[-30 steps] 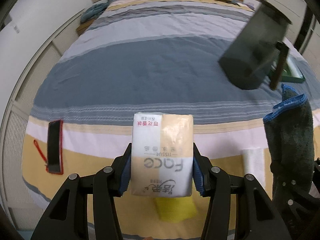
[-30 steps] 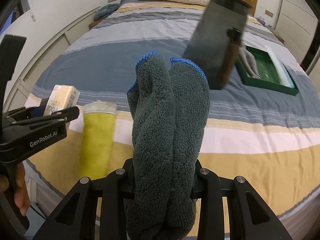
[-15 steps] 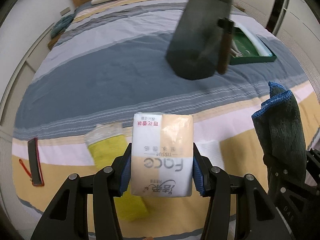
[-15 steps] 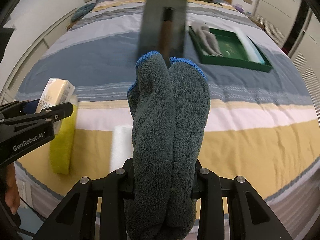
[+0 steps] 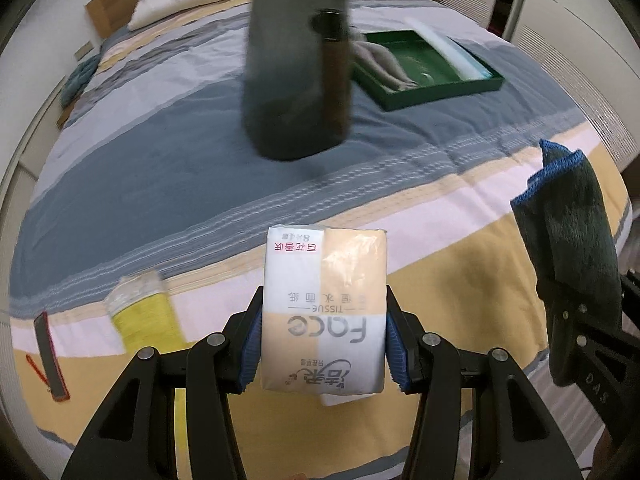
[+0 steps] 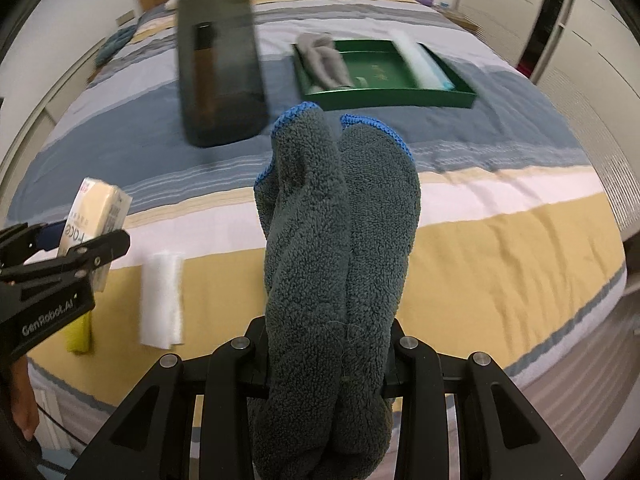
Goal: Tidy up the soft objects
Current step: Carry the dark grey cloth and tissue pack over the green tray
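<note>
My left gripper (image 5: pixel 324 344) is shut on a tissue pack (image 5: pixel 325 308) printed "Face", held above the bed's near edge. It also shows in the right wrist view (image 6: pixel 96 216). My right gripper (image 6: pixel 326 376) is shut on a folded dark grey towel with blue trim (image 6: pixel 336 248), seen at the right of the left wrist view (image 5: pixel 568 248). A green tray (image 6: pixel 384 94) far on the bed holds a grey cloth (image 6: pixel 326 60) and a pale roll (image 6: pixel 420 60). A yellow cloth pack (image 5: pixel 144 312) and a white rolled cloth (image 6: pixel 162 300) lie on the bed near me.
A tall dark translucent container (image 6: pixel 220 72) with a brown bottle inside stands on the striped bedspread (image 6: pixel 500 240), left of the tray. A red-edged phone (image 5: pixel 50 352) lies at the near left. A pillow (image 5: pixel 192 0) and headboard are at the far end.
Both views have swung to the right: the dark container and green tray shifted left in frame and closer. Both grippers keep their hold on the tissue pack and towel.
</note>
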Demonstrator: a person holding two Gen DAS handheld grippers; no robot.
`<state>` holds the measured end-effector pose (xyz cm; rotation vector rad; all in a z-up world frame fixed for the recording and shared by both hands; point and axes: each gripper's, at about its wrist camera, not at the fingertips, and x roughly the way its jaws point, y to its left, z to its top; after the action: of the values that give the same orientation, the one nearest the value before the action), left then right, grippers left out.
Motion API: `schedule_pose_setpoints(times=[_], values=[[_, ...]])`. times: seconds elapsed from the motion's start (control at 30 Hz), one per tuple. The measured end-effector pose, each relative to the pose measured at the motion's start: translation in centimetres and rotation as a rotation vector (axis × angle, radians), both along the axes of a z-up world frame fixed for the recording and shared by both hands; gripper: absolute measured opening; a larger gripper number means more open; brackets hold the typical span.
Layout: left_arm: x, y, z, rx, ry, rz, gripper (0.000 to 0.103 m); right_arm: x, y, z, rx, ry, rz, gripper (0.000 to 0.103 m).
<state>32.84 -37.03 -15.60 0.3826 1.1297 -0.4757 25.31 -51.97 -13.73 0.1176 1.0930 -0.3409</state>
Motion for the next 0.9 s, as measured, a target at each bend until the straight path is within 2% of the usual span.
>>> schedule_pose_setpoints(times=[0.53,0.9], values=[[-1.5,-9.6,-0.3,-0.023,0.002,-0.152,0.046,-1.1,-6.9,0.2,-0.039,-0.017,-0.130,0.033],[-1.0,-15.1,-0.2,-0.049,-0.004,-0.192,0.046,0.2,-11.2,0.4,-0.077,-0.034,-0.165,0.033]])
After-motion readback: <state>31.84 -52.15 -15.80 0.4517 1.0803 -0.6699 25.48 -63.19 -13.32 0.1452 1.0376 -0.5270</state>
